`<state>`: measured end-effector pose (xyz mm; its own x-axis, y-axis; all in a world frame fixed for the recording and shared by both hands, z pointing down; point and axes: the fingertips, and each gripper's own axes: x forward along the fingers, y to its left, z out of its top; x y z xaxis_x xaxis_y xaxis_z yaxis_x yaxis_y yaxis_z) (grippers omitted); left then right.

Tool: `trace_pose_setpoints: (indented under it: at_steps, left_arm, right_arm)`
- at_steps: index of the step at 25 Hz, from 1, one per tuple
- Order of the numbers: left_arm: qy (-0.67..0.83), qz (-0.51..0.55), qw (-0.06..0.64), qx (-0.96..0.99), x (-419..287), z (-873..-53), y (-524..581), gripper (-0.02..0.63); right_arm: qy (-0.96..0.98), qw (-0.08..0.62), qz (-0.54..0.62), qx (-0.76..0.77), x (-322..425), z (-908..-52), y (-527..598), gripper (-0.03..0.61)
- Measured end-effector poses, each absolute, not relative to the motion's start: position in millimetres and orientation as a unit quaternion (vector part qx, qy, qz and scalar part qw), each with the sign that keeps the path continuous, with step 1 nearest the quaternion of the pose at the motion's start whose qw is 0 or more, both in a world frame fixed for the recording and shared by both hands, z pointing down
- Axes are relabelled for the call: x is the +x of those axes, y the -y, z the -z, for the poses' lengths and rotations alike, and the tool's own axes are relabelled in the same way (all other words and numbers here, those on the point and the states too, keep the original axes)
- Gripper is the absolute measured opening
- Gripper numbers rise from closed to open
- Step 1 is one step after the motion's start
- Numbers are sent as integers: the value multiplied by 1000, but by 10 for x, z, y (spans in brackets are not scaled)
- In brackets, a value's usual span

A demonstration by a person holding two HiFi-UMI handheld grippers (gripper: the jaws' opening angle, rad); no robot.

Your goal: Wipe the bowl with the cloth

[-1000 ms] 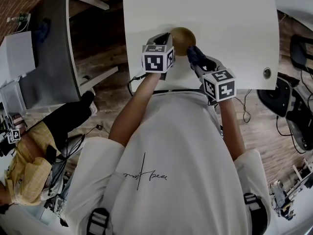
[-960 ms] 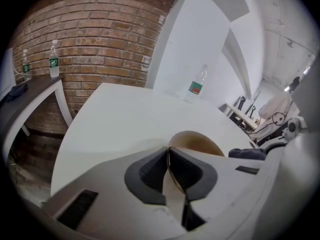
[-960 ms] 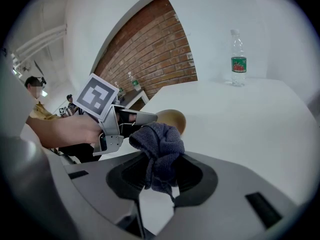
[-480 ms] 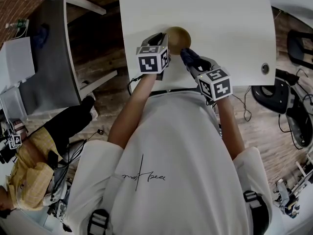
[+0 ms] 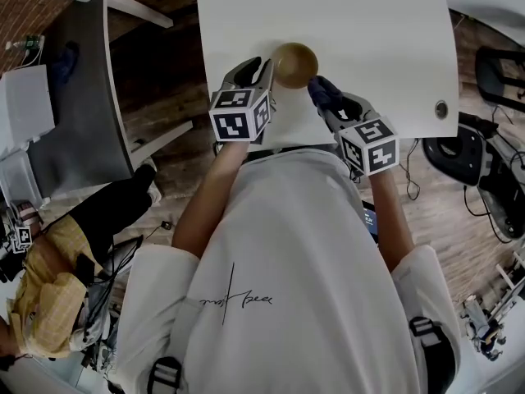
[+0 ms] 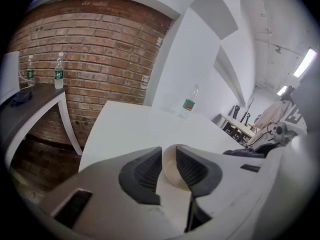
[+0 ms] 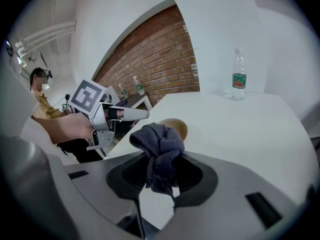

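The left gripper has just let go of the bowl. One second ago its jaws were closed on the bowl's left rim. Now they are opening, and the gripper has drawn a little away to the left of the bowl. In the left gripper view the pale inside of the bowl shows in the gap between the two pads, but neither pad presses on it. I cannot tell whether the rim is still between the tips or just ahead of them.

The bowl stands upright on the white tabletop, near the edge where the person stands. Nothing holds it any more.

The right gripper is clamped on the dark cloth, which bunches up above its jaws. It is just beside the bowl, at the bowl's right and on the person's side, as it was a second ago. The cloth is outside the bowl and does not touch it.

My judgement is that the wiping is paused or finished, because the steadying grip was given up while the cloth is off the bowl. If more wiping is wanted, the free bowl would probably slide under the cloth, so it should be held again first.
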<state>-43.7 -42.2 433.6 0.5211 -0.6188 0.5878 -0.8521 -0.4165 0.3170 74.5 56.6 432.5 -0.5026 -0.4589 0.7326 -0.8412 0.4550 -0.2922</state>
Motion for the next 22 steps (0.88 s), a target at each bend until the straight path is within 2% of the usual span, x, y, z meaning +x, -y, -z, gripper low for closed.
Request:
trace_pose_setpoints:
  at_steps: [7, 13, 17, 22]
  left_arm:
    - [422, -164, 295, 841, -358, -4053, 151, 97]
    - [403, -142, 294, 855, -433, -3843, -53, 53]
    - [394, -134, 277, 866, -485, -3720, -120, 51]
    - [380, -121, 262, 879, -460, -3564, -240, 23]
  right_arm:
    - [810, 287, -294, 419, 833, -4103, -582, 110]
    - [818, 280, -277, 419, 681, -3983, -627, 111]
    - [818, 272, -271, 427, 615, -3902, -644, 110]
    - [830, 236, -256, 436, 651, -3696, -656, 110]
